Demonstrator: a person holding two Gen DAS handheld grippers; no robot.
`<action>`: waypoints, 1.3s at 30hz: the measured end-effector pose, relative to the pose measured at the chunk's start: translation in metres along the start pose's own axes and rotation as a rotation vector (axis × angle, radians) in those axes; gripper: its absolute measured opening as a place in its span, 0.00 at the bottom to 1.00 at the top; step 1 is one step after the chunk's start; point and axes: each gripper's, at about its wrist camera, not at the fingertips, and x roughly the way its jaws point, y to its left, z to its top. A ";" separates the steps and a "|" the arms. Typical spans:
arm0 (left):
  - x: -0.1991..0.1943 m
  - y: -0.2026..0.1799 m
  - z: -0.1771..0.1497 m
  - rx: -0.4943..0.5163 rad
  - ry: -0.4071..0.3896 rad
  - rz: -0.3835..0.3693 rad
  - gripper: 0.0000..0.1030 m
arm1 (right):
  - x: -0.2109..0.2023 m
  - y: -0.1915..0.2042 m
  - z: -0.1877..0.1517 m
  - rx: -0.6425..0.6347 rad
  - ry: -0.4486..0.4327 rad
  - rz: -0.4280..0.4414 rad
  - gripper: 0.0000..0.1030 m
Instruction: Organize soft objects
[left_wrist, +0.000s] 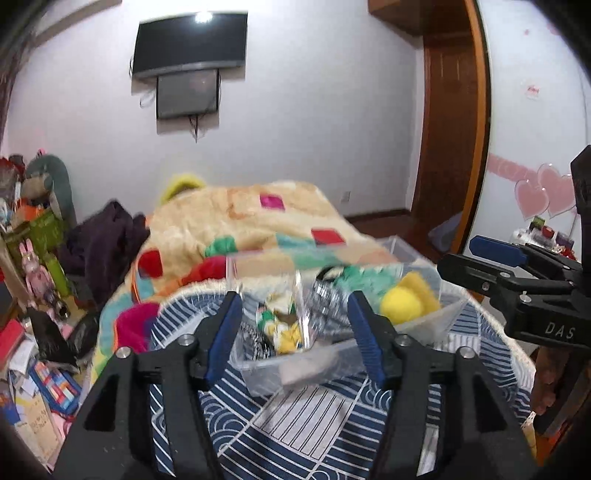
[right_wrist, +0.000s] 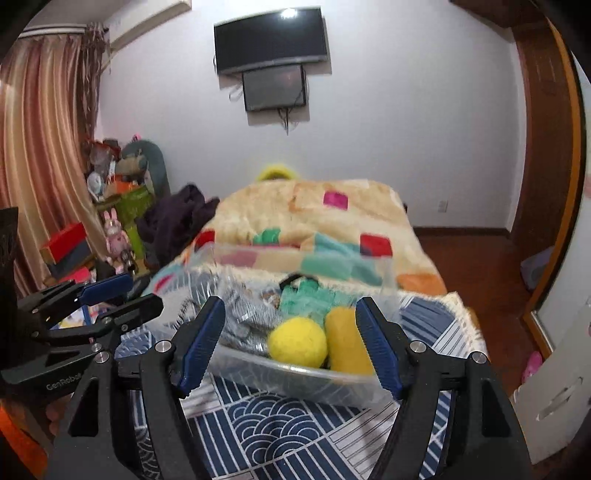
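A clear plastic bin (left_wrist: 295, 369) (right_wrist: 295, 380) stands on a blue and white patterned mat (left_wrist: 295, 424) (right_wrist: 277, 424) on the bed. In it lie a yellow ball (left_wrist: 400, 306) (right_wrist: 297, 341), a yellow roll (right_wrist: 345, 341), a green fringed soft item (left_wrist: 364, 280) (right_wrist: 308, 299), a silvery striped item (right_wrist: 240, 321) and a small yellow-green item (left_wrist: 284, 328). My left gripper (left_wrist: 295, 325) is open and empty just before the bin. My right gripper (right_wrist: 290, 339) is open and empty at the bin's near wall; it shows at the right of the left wrist view (left_wrist: 491, 266).
A cream blanket with coloured squares (left_wrist: 258, 221) (right_wrist: 314, 214) covers the bed behind the bin. A dark garment (left_wrist: 99, 243) (right_wrist: 173, 225) lies at the bed's left. Boxes and toys (left_wrist: 33, 240) crowd the floor at left. A wooden door frame (left_wrist: 454, 129) stands right.
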 end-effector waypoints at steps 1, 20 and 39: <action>-0.007 -0.002 0.003 0.002 -0.021 -0.004 0.60 | -0.005 -0.001 0.002 0.000 -0.015 0.001 0.73; -0.105 -0.011 0.035 0.011 -0.287 -0.025 0.98 | -0.085 0.016 0.035 -0.025 -0.277 -0.075 0.95; -0.107 -0.008 0.028 -0.025 -0.261 -0.017 1.00 | -0.095 0.020 0.019 -0.001 -0.306 -0.078 1.00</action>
